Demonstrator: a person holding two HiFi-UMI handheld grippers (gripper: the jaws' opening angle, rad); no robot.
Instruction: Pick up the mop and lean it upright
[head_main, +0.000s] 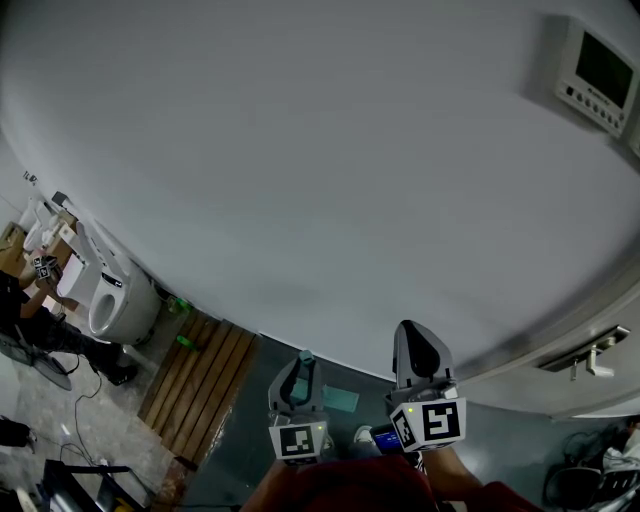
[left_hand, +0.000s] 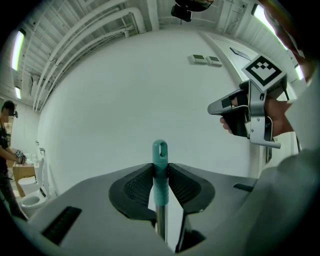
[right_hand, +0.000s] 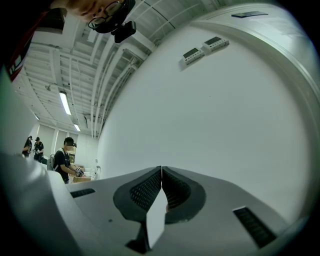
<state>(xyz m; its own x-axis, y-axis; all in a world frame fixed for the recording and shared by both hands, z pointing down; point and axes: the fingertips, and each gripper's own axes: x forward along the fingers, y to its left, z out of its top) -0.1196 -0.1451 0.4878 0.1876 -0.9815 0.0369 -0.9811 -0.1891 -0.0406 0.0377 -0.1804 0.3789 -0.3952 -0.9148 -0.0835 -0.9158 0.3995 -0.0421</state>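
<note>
The mop handle is pinched between the 2 jaws of the left gripper, whose ribbed pads are pressed against the teal grip from both sides. The handle is held upright, its looped teal tip rising just above the jaws and its metal shaft running down below them; the mop's head is not shown in any view. In the head view the same teal tip is seen poking up from the left gripper, close in front of a white wall. The right gripper is held beside it, apart from the mop, with its jaws pressed together and nothing between them. It is also seen from the left gripper view, carried level in a hand. 2 control panels are mounted high on the wall. Wooden boards are laid on the floor at the wall's foot, and toilets are lined up further left, near a person.
</note>
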